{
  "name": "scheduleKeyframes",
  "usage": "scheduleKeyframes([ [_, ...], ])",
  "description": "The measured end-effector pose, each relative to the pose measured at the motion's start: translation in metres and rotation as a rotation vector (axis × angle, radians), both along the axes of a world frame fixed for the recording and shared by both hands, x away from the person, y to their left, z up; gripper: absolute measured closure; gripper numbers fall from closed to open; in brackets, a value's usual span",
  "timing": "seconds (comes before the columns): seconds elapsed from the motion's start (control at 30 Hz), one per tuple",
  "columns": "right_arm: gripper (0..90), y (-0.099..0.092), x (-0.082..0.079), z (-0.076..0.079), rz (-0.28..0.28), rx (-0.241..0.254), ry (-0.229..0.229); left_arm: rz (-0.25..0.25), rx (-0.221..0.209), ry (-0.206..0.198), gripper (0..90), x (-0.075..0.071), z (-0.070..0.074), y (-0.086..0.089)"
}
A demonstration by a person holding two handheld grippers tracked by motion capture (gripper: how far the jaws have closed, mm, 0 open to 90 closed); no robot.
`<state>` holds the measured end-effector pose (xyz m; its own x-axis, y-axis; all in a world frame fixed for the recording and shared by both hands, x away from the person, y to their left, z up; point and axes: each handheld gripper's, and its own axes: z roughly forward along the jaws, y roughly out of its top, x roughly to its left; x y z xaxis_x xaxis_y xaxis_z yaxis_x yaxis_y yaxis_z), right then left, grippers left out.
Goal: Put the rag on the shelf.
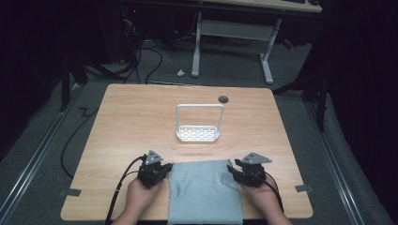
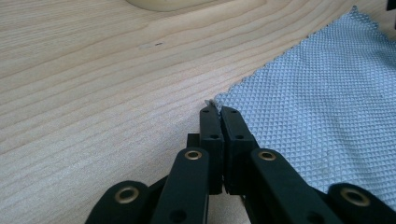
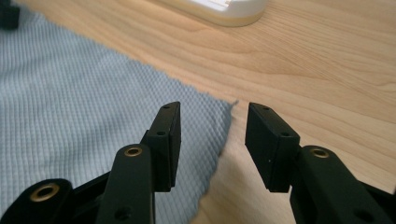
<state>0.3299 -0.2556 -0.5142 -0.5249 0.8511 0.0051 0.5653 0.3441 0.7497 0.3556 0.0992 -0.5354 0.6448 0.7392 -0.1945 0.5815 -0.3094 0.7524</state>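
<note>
A grey-blue waffle-weave cloth lies flat at the table's near edge, between my two grippers. My left gripper sits at the cloth's far left corner. In the left gripper view its jaws are pressed together with the tip of the cloth pinched between them. My right gripper is at the far right corner. Its jaws stand apart, one over the cloth and one over bare wood, with the corner lying loose between them.
A white rack with a tall wire handle and a perforated base stands mid-table, beyond the cloth. A small dark round spot lies behind it. The wooden table is bare at both sides. White desk legs stand on the floor beyond.
</note>
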Motion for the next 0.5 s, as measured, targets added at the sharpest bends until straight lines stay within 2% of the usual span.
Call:
scheduleKeyframes([
  [0.03, 56.7, 0.001, 0.003, 0.0, -0.007, 0.012, 0.011, 0.0, -0.001, 0.001, 88.1, 0.0, 0.0, 0.0],
  [0.1, 57.1, 0.005, 0.01, -0.001, -0.014, -0.015, 0.004, 0.0, 0.0, 0.001, 88.1, 0.0, 0.0, 0.0],
  [0.2, 58.1, 0.005, 0.017, -0.005, -0.038, -0.02, 0.017, -0.001, 0.004, -0.002, 88.1, 0.0, 0.0, 0.0],
  [0.3, 59.2, 0.002, 0.018, -0.008, -0.058, -0.007, 0.018, -0.003, 0.0, 0.002, 88.1, 0.0, 0.0, 0.0],
  [0.4, 60.4, -0.001, 0.015, -0.01, -0.056, 0.02, 0.012, -0.003, -0.001, 0.003, 88.1, 0.0, 0.0, 0.0],
  [0.5, 60.7, 0.002, 0.016, -0.014, -0.036, -0.023, 0.024, -0.001, 0.011, -0.007, 88.2, -0.001, 0.0, -0.001],
])
